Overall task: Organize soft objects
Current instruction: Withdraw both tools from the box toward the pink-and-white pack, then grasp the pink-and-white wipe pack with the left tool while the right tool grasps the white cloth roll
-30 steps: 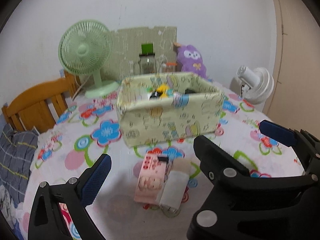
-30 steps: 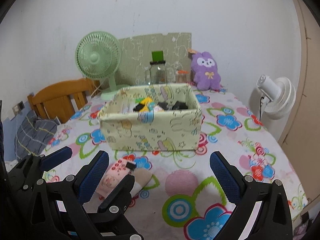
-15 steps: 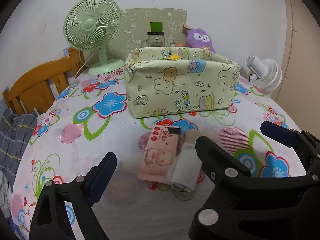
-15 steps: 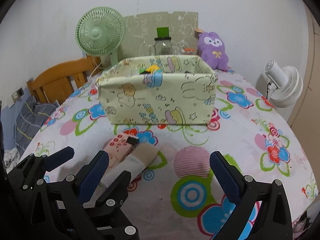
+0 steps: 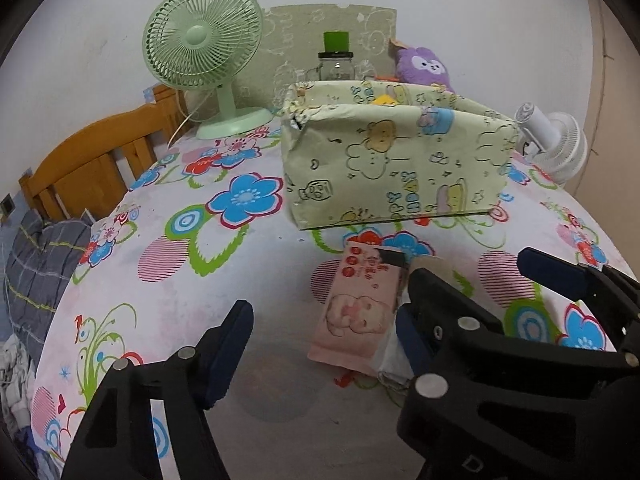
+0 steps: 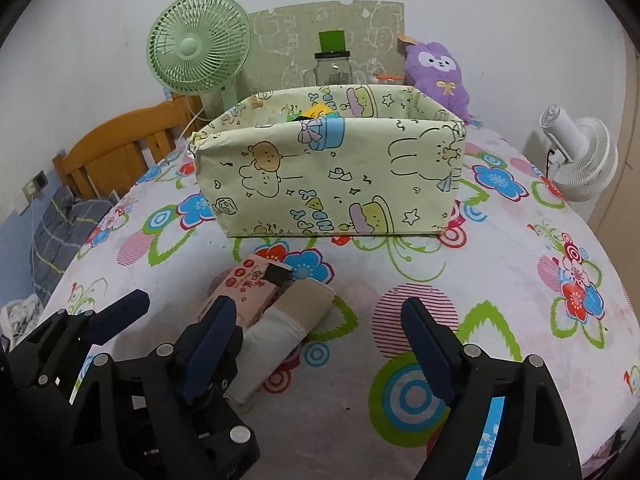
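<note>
Your left gripper (image 5: pixel 322 334): black frame, dark blue pads, jaws spread wide with nothing between the pads. It hangs low over the table, its right finger just beside the long edge of the packet.

Your right gripper (image 6: pixel 316 340): same build, jaws likewise parted and empty. Its left finger (image 6: pixel 208 338) sits just in front of the roll's near end; whether it touches cannot be told.

Pink soft tissue packet printed with a baby's face and red circles (image 5: pixel 358 304): lies flat on the cloth, in front of the box, between your left gripper's fingers as the left wrist view shows it.

Rolled white-and-beige cloth (image 6: pixel 286 330): lies alongside the packet on its right, touching it, its near end largely hidden behind your left gripper's right finger in the left wrist view.

Pale yellow fabric storage box with cartoon animal prints (image 6: pixel 332 178): stands upright behind the packet and roll, near them but apart; yellow and dark items show over its rim.

Flower-patterned white tablecloth (image 5: pixel 172 300): covers the whole table.

Mint green desk fan (image 5: pixel 204 46): behind the box, to the left.

Clear glass jar with a black lid (image 6: pixel 333 69): against the wall.

Purple plush rabbit (image 6: pixel 438 72): right of the jar.

White fan (image 6: pixel 580 156): beyond the table's right edge.

Wooden chair back (image 5: pixel 86 160): at far left.
</note>
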